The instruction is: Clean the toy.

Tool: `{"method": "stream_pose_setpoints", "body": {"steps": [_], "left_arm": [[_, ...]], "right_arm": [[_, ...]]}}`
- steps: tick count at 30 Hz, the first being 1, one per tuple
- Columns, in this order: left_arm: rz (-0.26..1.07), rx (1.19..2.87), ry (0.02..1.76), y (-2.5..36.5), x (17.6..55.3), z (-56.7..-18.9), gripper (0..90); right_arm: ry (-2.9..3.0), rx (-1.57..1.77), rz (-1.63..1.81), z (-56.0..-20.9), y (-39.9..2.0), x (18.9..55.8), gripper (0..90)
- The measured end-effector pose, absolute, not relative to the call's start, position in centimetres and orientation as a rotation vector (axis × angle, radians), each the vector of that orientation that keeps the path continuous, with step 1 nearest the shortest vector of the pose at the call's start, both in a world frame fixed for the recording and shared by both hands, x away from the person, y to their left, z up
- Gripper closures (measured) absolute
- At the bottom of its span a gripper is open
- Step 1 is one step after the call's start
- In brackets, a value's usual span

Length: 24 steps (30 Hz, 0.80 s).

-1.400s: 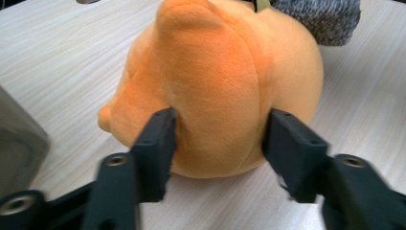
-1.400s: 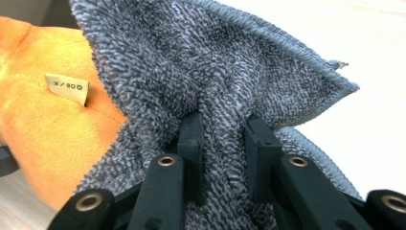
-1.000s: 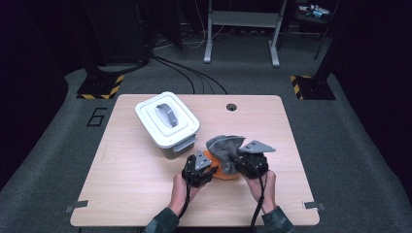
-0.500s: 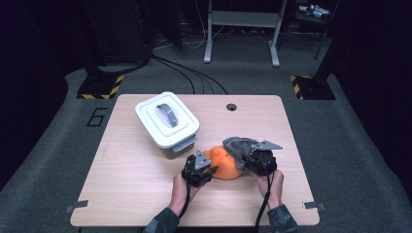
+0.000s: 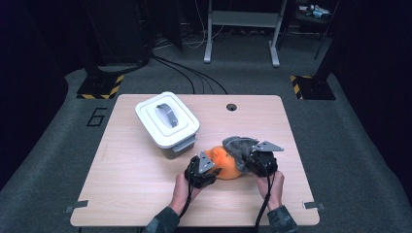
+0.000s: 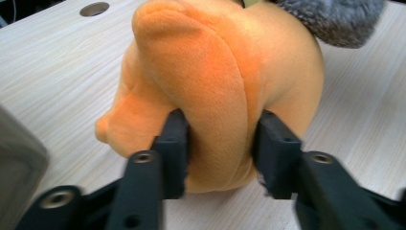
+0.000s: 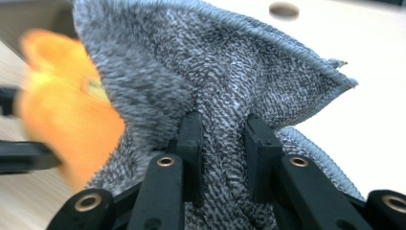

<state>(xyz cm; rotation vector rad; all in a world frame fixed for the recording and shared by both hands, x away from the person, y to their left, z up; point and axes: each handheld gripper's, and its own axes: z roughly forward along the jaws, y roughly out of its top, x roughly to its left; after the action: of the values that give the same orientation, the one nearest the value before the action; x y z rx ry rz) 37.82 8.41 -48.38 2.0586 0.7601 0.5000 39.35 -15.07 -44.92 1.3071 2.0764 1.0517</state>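
Observation:
An orange plush toy (image 5: 224, 162) lies on the wooden table (image 5: 126, 194) near its front edge. A grey knitted cloth (image 5: 239, 144) drapes over the toy's right side. My left gripper (image 5: 212, 171) reaches in from the left. In the left gripper view its pads still touch both sides of a fold of the plush (image 6: 225, 72); the jaws of the left gripper (image 6: 220, 143) have just been opening, with the fold between them. My right gripper (image 5: 247, 156) is shut on the cloth, whose bunched fabric (image 7: 215, 67) is pinched between the jaws of the right gripper (image 7: 221, 139).
A white lidded container (image 5: 166, 119) with a grey handle stands at the back left, close to the plush. A cable hole (image 5: 231, 107) sits near the table's far edge. Bare wood lies to the front left and right.
The right gripper has drawn the grey cloth down and to the right, uncovering more of the orange plush. The left hand has stayed where it was.

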Motion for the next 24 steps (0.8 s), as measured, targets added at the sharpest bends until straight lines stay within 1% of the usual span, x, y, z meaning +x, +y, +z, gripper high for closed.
{"method": "stream_pose_setpoints", "body": {"steps": [1,3,4,5,7,9,13,15,18,21,24], "left_arm": [[0.473,2.048,0.772,8.7,37.9,-48.3,63.6],[0.446,2.029,0.801,8.9,37.9,-48.1,68.3],[0.428,2.019,0.809,9.0,37.8,-48.0,68.3],[0.410,2.017,0.819,9.0,37.7,-47.7,69.2],[0.387,2.006,0.844,9.2,37.6,-47.5,69.7],[0.344,1.979,0.871,9.5,37.7,-47.7,69.9],[0.306,1.969,0.886,9.9,38.0,-48.0,69.8],[0.294,1.958,0.894,10.0,38.3,-48.4,69.7],[0.297,1.963,0.890,10.0,38.5,-48.5,69.6],[0.301,1.958,0.893,9.9,38.5,-48.6,69.3],[0.305,1.961,0.898,9.9,38.6,-48.5,69.3]], "right_arm": [[2.062,1.279,1.078,-44.2,-14.8,38.9,71.4],[2.091,1.212,1.145,-42.7,-13.3,37.8,71.3],[2.091,1.212,1.145,-42.7,-13.3,37.8,71.3],[2.132,1.160,1.160,-42.3,-11.9,37.4,71.3],[2.154,1.116,1.126,-42.3,-10.8,37.2,71.2],[2.158,1.096,1.098,-42.4,-10.6,37.3,71.3],[2.147,1.138,1.072,-43.0,-11.5,37.9,71.4],[2.135,1.215,1.058,-44.0,-13.2,38.8,71.3],[2.118,1.309,1.069,-45.2,-14.9,39.7,71.3],[2.110,1.342,1.009,-46.1,-15.7,40.1,71.2],[2.111,1.367,0.993,-46.2,-16.4,40.3,71.1]]}}
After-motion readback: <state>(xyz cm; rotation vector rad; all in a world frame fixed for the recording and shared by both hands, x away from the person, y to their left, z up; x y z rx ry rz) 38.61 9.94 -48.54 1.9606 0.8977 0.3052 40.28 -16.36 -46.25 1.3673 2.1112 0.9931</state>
